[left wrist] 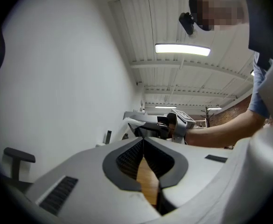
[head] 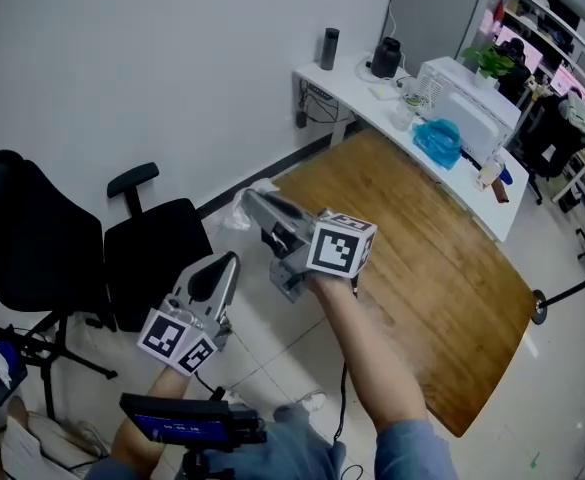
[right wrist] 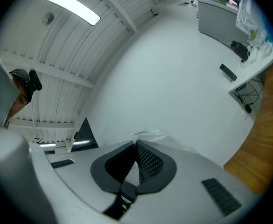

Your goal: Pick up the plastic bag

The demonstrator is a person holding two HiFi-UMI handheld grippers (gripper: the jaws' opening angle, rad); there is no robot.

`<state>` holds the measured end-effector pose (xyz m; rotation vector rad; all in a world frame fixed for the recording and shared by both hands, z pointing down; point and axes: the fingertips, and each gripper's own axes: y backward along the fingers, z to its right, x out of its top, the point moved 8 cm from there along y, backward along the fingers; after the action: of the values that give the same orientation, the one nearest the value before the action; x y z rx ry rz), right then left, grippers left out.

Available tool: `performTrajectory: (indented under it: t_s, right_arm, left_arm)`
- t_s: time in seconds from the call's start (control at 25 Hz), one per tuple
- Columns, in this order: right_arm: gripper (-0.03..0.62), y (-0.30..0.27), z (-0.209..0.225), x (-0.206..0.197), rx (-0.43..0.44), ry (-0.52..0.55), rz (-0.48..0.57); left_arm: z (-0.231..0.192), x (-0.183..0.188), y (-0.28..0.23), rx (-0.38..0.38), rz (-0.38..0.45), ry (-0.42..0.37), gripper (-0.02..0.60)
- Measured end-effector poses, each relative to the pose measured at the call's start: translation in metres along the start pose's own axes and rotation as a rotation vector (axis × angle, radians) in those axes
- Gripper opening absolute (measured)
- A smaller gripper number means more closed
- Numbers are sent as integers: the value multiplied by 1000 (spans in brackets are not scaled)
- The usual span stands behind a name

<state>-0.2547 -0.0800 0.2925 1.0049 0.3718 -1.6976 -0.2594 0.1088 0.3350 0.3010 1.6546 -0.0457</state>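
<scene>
A crumpled clear plastic bag (head: 236, 211) hangs in the air from the tips of my right gripper (head: 253, 199), which is shut on it and points up and to the left over the floor beside the wooden table (head: 422, 258). In the right gripper view the bag (right wrist: 150, 134) bunches just past the closed tips of the right gripper (right wrist: 136, 144). My left gripper (head: 231, 259) is lower and to the left, shut with nothing in it. In the left gripper view the left gripper (left wrist: 143, 139) has its tips together, and the right gripper (left wrist: 166, 125) with the bag (left wrist: 134, 120) is ahead.
Two black office chairs (head: 142, 248) stand at the left by the white wall. A white counter (head: 372, 93) at the back carries a dark flask (head: 329, 48), a kettle (head: 385, 58), a white appliance (head: 467, 108) and a blue bag (head: 439, 140). A device with a screen (head: 187, 426) is near the bottom.
</scene>
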Motion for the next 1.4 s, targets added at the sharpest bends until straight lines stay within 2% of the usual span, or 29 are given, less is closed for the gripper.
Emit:
performTrajectory:
  t_s: [0.28, 0.56, 0.96, 1.08, 1.4]
  right_arm:
    - [5, 78, -3, 72, -16, 89, 93]
    - [5, 189, 9, 106, -118, 160, 165]
    - [4, 340, 34, 111, -295, 127, 309]
    - [4, 372, 40, 109, -329, 116, 348]
    - [4, 459, 52, 82, -542, 107, 417]
  left_arm:
    - [62, -1, -62, -125, -12, 4, 13]
    - [129, -23, -112, -235, -60, 3, 14]
    - [209, -55, -157, -358, -128, -2, 13]
    - [222, -65, -168, -395, -156, -1, 12]
    - [239, -89, -209, -533, -198, 5, 12]
